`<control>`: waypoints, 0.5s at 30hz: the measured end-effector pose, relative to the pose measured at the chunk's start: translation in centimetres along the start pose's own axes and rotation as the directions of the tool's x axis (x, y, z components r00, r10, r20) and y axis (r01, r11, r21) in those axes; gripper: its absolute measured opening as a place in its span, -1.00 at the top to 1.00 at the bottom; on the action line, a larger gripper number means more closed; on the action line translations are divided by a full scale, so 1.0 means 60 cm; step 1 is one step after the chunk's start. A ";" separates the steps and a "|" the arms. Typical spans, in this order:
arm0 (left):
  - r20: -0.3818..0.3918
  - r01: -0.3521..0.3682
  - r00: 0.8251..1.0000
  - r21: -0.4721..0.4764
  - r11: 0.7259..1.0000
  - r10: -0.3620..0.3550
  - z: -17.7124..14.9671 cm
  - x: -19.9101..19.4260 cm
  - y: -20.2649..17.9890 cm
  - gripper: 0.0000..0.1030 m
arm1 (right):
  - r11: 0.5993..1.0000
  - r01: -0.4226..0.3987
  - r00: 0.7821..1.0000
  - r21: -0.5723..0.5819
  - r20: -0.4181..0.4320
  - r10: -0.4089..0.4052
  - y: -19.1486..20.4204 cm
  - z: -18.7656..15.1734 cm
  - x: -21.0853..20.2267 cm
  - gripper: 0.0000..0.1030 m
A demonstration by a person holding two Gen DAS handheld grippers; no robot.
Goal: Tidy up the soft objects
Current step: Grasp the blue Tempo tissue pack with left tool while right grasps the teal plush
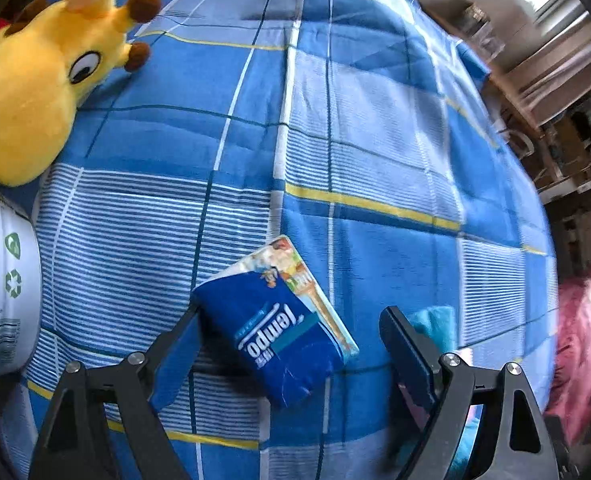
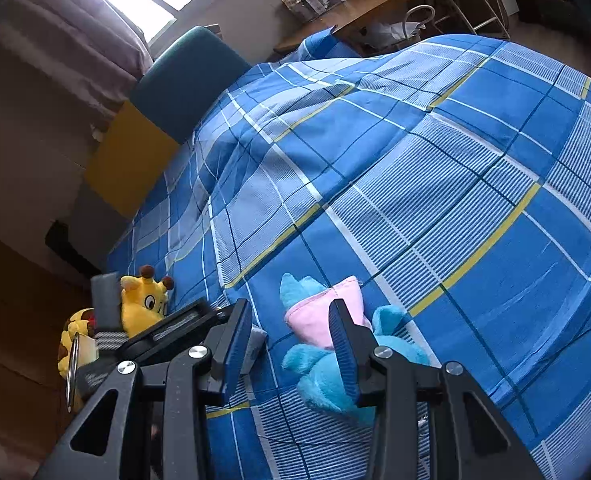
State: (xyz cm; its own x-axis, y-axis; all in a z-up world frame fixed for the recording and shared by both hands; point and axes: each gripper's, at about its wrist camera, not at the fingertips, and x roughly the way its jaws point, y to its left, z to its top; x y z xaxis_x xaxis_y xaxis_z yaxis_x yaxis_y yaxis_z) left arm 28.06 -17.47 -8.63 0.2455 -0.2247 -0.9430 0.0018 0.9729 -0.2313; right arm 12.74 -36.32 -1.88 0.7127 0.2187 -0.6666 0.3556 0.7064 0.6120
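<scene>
Partly hidden: blue plush behind right gripper, fingers apart, unpinched; left gripper fingers spread around tissue pack.

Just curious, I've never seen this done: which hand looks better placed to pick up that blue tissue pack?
Probably the left. The left gripper hangs over the Tempo tissue pack, which lies between its open fingers. The right gripper sits by the blue plush toy.

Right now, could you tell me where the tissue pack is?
In the left wrist view, the tissue pack lies on the checked bedspread, low in the picture between the left tongs' open fingers.
</scene>
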 end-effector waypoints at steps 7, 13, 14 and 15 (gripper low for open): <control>0.059 -0.024 0.998 0.124 0.992 0.017 -0.018 -0.009 -0.004 -0.16 | 1.000 0.028 1.000 0.012 -0.005 -0.027 -0.011 0.000 0.004 0.23; 0.069 0.029 0.996 0.317 0.948 -0.053 -0.108 -0.060 0.046 -0.15 | 0.998 0.067 0.998 0.000 -0.019 -0.067 -0.015 0.002 0.014 0.23; 0.058 0.045 0.996 0.337 0.940 -0.068 -0.126 -0.069 0.057 -0.15 | 0.998 0.069 0.997 -0.004 -0.032 -0.069 -0.016 0.002 0.018 0.23; 0.049 0.052 0.996 0.351 0.935 -0.074 -0.144 -0.078 0.069 -0.15 | 0.997 0.075 0.996 -0.005 -0.046 -0.075 -0.017 0.002 0.023 0.23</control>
State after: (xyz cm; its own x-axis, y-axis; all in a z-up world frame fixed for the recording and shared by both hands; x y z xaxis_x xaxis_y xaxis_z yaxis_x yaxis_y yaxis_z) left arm 18.53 -12.84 -7.25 0.2921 -0.2926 -0.9105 0.3550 0.9172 -0.1808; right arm 13.43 -36.79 -3.38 0.6558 0.1958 -0.7291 0.4048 0.7240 0.5586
